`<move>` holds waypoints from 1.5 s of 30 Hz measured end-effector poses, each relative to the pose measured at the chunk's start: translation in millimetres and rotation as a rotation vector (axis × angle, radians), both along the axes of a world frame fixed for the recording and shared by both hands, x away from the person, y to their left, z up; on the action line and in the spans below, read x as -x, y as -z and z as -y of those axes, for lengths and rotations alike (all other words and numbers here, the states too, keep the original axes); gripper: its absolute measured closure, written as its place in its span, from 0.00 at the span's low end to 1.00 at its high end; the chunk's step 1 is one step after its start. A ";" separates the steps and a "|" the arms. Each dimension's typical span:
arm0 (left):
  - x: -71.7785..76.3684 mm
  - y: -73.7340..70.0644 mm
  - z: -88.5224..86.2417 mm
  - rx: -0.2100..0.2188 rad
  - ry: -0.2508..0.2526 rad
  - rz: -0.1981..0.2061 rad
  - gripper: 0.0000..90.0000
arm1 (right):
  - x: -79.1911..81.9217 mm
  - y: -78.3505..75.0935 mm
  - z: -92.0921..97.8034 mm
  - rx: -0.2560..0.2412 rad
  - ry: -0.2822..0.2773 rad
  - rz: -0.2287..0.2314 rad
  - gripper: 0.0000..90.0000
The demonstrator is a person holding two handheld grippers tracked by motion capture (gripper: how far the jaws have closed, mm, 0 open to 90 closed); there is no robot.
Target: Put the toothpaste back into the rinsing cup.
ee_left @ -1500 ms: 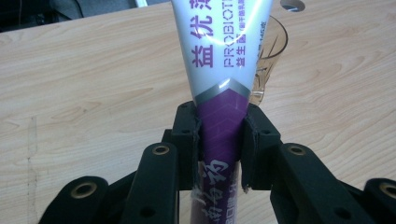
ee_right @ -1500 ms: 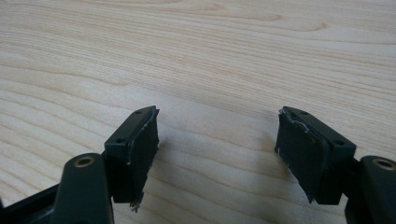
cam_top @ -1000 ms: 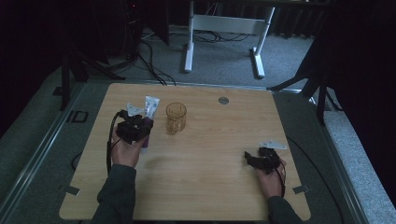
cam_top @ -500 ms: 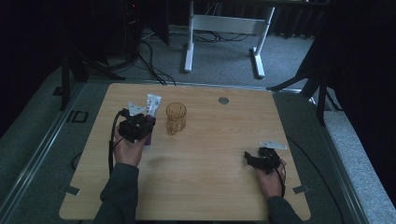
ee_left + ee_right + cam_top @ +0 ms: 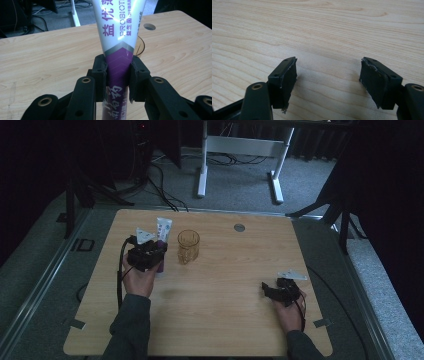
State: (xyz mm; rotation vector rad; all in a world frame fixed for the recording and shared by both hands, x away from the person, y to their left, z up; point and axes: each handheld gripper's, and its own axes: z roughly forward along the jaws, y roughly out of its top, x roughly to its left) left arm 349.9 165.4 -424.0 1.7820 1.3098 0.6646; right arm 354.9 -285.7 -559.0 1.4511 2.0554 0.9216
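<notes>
A white and purple toothpaste tube [image 5: 162, 234] [image 5: 118, 42] stands upright in my left gripper [image 5: 151, 254] [image 5: 117, 75], whose jaws are shut on its purple lower part. The tube is just left of an amber glass cup [image 5: 188, 246] on the wooden table [image 5: 225, 320]. A sliver of the cup's rim [image 5: 141, 47] peeks from behind the tube in the left gripper view. My right gripper [image 5: 272, 291] [image 5: 328, 77] rests low near the table's right front, jaws wide apart with only bare wood between them.
A round cable hole [image 5: 239, 227] [image 5: 150, 26] sits near the table's far edge. Beyond the table stand a white desk frame [image 5: 240, 150] and cables on grey carpet. Dark stands flank both sides.
My left gripper has lifted and moved slightly forward with the tube, bringing it more upright beside the cup. The right gripper has stayed put.
</notes>
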 end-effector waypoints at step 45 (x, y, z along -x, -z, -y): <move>-7.6 -11.4 12.3 0.091 -0.016 0.120 0.78 | 0.0 0.1 -0.2 0.002 0.001 0.001 0.33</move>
